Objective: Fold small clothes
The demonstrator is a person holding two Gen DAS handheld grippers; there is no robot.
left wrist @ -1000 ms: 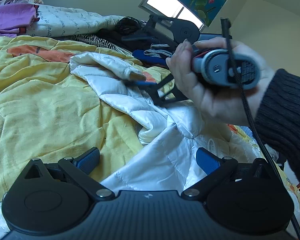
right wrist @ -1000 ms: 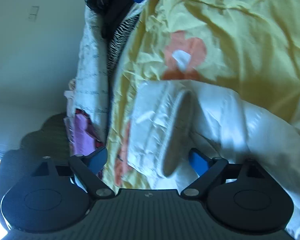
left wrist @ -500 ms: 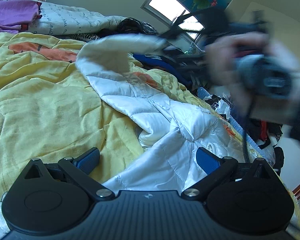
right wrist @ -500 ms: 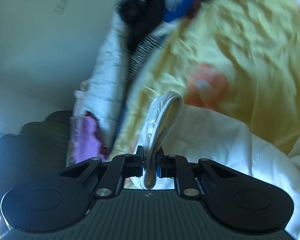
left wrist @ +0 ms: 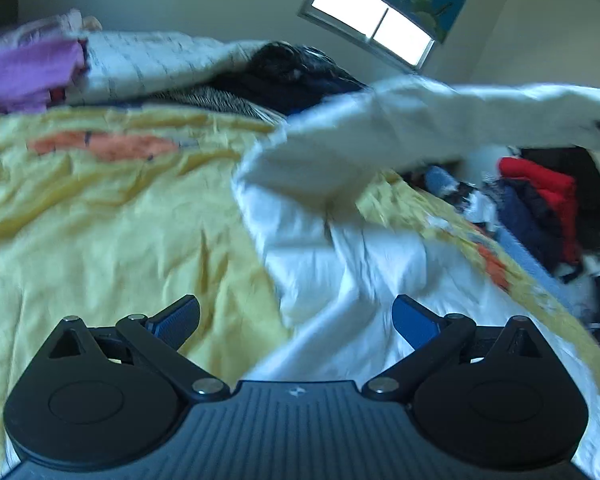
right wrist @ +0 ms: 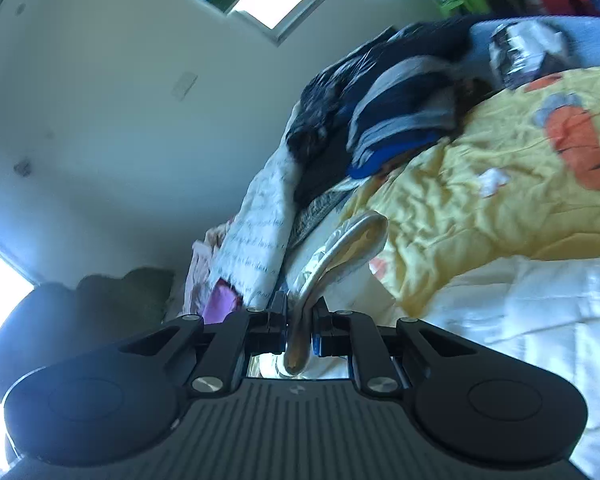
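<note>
Two grippers are working a white jacket (left wrist: 340, 272) lying on the yellow quilt (left wrist: 100, 216). The right gripper (right wrist: 300, 334) is pinching the jacket's cuff (right wrist: 340, 252) between nearly closed jaws, holding the sleeve (left wrist: 440, 120) stretched above the quilt, probably to fold it across the body. The left gripper (left wrist: 296, 318) is hanging wide and empty over the jacket's near edge, likely ready to pin it.

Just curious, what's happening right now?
Right gripper shut on white jacket sleeve cuff. Left gripper open, empty. Nothing in the way.
</note>
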